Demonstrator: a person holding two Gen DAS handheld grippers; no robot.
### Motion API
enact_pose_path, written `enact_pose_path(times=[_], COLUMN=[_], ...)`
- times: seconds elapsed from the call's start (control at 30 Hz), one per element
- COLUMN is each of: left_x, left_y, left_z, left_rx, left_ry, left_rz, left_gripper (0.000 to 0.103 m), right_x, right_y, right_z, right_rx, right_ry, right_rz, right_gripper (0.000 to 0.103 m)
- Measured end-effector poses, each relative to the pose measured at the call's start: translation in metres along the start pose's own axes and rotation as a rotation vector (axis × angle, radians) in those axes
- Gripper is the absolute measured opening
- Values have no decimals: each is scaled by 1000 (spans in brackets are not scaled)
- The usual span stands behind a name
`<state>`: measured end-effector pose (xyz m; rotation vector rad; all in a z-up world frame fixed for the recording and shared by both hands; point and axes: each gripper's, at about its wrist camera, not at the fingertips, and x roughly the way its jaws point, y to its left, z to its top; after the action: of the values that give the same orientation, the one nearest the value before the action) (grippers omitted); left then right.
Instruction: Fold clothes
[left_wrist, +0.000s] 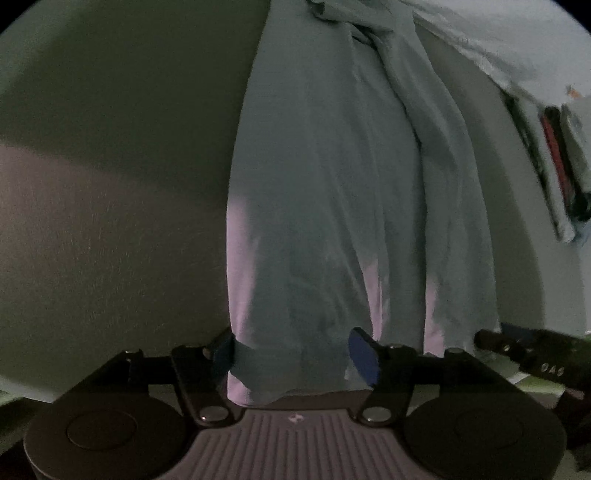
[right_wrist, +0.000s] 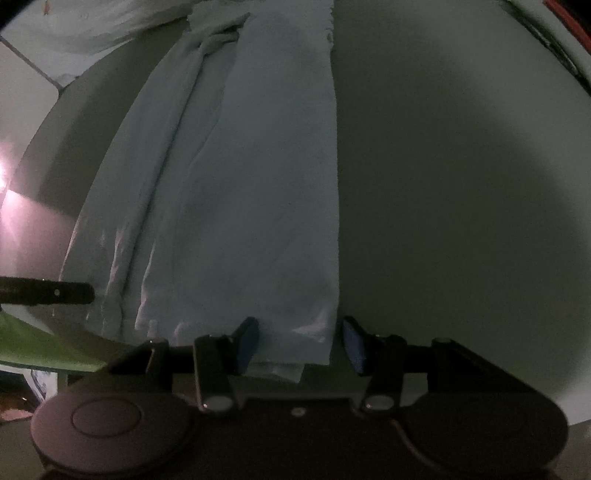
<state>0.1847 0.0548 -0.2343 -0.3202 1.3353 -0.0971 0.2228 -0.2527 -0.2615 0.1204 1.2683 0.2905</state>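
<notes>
A pale blue garment (left_wrist: 332, 192) lies in a long folded strip on the grey table (left_wrist: 110, 192), running away from me with creases along its right side. Its near hem sits between the blue pads of my left gripper (left_wrist: 293, 356), whose jaws stand apart and do not pinch the cloth. In the right wrist view the same garment (right_wrist: 251, 192) stretches ahead, and its near right corner lies between the fingers of my right gripper (right_wrist: 300, 345). A small gap shows beside the right pad (right_wrist: 354, 345), so that gripper is open too.
The right gripper's dark body (left_wrist: 535, 354) shows at the lower right of the left view. A white cloth heap (left_wrist: 509, 40) and a red-and-black object (left_wrist: 554, 158) lie at the far right. A green item (right_wrist: 44, 347) sits near the table's left edge.
</notes>
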Motion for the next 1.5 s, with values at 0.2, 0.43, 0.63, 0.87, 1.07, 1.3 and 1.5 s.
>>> enact_pose_path(times=[0.2, 0.43, 0.63, 0.87, 1.07, 1.3, 1.5], left_x=[0, 5, 2, -29, -29, -49, -43], left_y=[15, 16, 25, 43, 63, 74, 73], left_z=[0, -1, -5, -13, -18, 22, 100], left_rx=[-123, -149, -213, -415, -626, -701, -750], left_ry=[4, 17, 7, 18, 47, -38, -135], left_rz=[-40, -107, -63, -302, -454, -586, -651], left_gripper=[22, 40, 12, 11, 10, 10, 10], right_x=[0, 0, -2, -33, -34, -37, -20], right_y=[-9, -26, -39, -61, -88, -96, -104], right_z=[4, 3, -2, -17, -23, 21, 92], right_rx=[55, 184, 212, 371, 617, 691, 750], right_ry=[26, 29, 34, 19, -13, -146, -266], right_rz=[33, 120, 187, 429, 627, 721, 733], right_gripper=[24, 35, 5, 5, 5, 5, 5])
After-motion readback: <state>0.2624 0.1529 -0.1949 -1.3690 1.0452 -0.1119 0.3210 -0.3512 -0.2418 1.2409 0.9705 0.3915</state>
